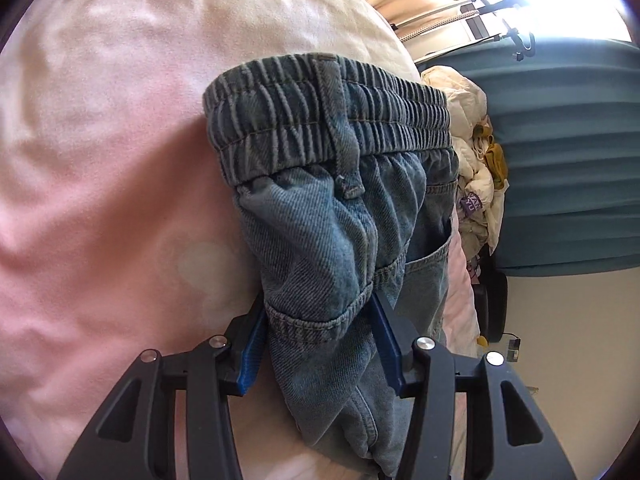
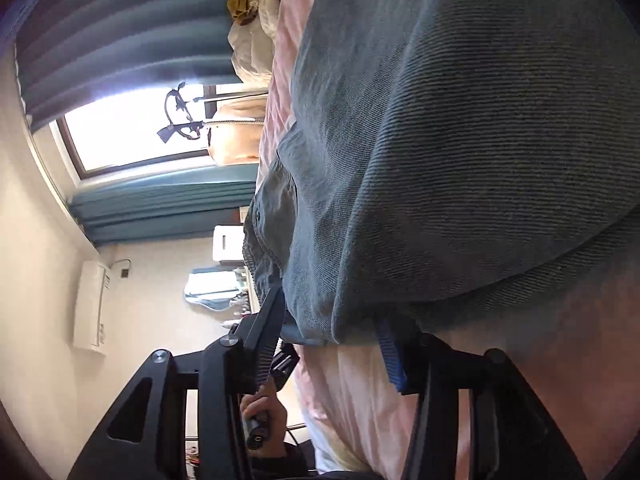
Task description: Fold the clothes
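Blue denim jeans (image 1: 332,208) with an elastic waistband lie bunched on a pink bedsheet (image 1: 100,200). My left gripper (image 1: 320,312) is shut on a thick fold of the jeans below the waistband, a blue pad on each side. In the right wrist view the jeans (image 2: 460,140) fill most of the frame. My right gripper (image 2: 332,320) is shut on their lower edge, over the pink sheet (image 2: 360,400). The fingertips are hidden in the cloth.
A pile of cream and yellow clothes (image 1: 480,152) lies at the bed's far end, also in the right wrist view (image 2: 252,20). Teal curtains (image 1: 568,160) and a bright window (image 2: 132,132) stand beyond. The person's hand (image 2: 260,416) holds the other gripper's handle.
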`<state>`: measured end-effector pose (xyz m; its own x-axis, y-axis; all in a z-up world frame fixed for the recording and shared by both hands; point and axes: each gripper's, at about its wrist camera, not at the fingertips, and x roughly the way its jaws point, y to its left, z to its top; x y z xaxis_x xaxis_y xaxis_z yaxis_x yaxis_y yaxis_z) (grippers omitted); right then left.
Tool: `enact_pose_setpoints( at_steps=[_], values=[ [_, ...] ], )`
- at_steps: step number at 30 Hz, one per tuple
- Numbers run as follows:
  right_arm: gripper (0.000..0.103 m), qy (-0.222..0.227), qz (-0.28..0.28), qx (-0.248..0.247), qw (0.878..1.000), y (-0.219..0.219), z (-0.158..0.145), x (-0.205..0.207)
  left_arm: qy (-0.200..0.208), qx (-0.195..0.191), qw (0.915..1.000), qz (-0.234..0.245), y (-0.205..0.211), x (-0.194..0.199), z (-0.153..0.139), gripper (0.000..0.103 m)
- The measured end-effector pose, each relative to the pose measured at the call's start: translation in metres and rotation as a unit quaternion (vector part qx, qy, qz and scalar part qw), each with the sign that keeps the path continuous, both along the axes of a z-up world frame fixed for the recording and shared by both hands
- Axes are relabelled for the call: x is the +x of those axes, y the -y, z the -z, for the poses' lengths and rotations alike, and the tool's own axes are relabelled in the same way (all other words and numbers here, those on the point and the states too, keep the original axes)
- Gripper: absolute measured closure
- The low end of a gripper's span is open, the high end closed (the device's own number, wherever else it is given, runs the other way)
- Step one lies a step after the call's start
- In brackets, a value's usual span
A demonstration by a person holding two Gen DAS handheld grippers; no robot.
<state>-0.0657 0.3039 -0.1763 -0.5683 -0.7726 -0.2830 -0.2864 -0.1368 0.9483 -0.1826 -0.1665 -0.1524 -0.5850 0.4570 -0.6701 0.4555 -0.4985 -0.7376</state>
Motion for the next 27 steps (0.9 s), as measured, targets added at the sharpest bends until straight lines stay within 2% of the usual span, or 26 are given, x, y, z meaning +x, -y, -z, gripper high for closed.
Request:
enact_pose_setpoints(
  at_steps=[3, 4, 5, 6, 7, 8, 10, 13, 15, 18, 21, 24, 27],
  values=[
    [0.056, -0.008, -0.002, -0.001, 1.0, -0.002, 0.003, -0.01, -0.023, 0.008, 0.9997, -0.005, 0.001, -0.004, 0.001, 0.053],
    [0.061, -0.012, -0.004, 0.007, 1.0, -0.002, 0.003, -0.013, -0.033, 0.003, 0.9995, -0.004, 0.0, -0.005, -0.001, 0.057],
    [0.066, -0.015, -0.006, 0.022, 1.0, -0.001, 0.001, -0.015, -0.041, 0.004, 0.9991, -0.005, 0.0, -0.005, -0.001, 0.067],
    [0.084, -0.016, -0.008, 0.035, 0.999, 0.0, -0.001, -0.016, -0.049, 0.005, 0.9988, -0.005, 0.001, -0.004, -0.001, 0.071],
    [0.094, -0.022, -0.008, 0.041, 0.999, 0.001, -0.004, -0.016, -0.057, 0.006, 0.9983, -0.006, 0.001, -0.004, -0.001, 0.077],
    [0.094, -0.028, -0.009, 0.046, 0.998, 0.002, -0.008, -0.016, -0.068, 0.015, 0.9976, -0.007, 0.003, -0.003, -0.001, 0.086],
    [0.099, -0.043, -0.014, 0.061, 0.997, 0.002, -0.02, -0.013, -0.095, 0.045, 0.9944, -0.009, 0.01, 0.001, -0.002, 0.09],
    [0.099, -0.061, -0.032, 0.107, 0.992, 0.004, -0.05, -0.009, -0.146, 0.114, 0.9825, -0.014, 0.023, 0.011, -0.006, 0.091],
    [0.099, -0.077, -0.034, 0.114, 0.99, 0.003, -0.067, -0.004, -0.151, 0.135, 0.9792, -0.013, 0.03, 0.019, -0.008, 0.091],
    [0.1, -0.079, -0.047, 0.132, 0.987, 0.006, -0.077, 0.001, -0.116, 0.098, 0.9884, -0.002, 0.039, 0.031, -0.006, 0.091],
    [0.1, -0.042, -0.067, 0.171, 0.982, 0.014, -0.059, 0.0, -0.063, 0.072, 0.9954, 0.011, 0.043, 0.033, 0.007, 0.091],
    [0.1, 0.006, -0.086, 0.201, 0.976, 0.019, -0.026, -0.004, -0.042, 0.05, 0.9975, 0.025, 0.043, 0.03, 0.012, 0.091],
    [0.099, 0.012, -0.107, 0.26, 0.959, 0.029, -0.017, -0.011, -0.051, -0.015, 0.9981, 0.032, 0.032, 0.034, -0.006, 0.082]
  ],
)
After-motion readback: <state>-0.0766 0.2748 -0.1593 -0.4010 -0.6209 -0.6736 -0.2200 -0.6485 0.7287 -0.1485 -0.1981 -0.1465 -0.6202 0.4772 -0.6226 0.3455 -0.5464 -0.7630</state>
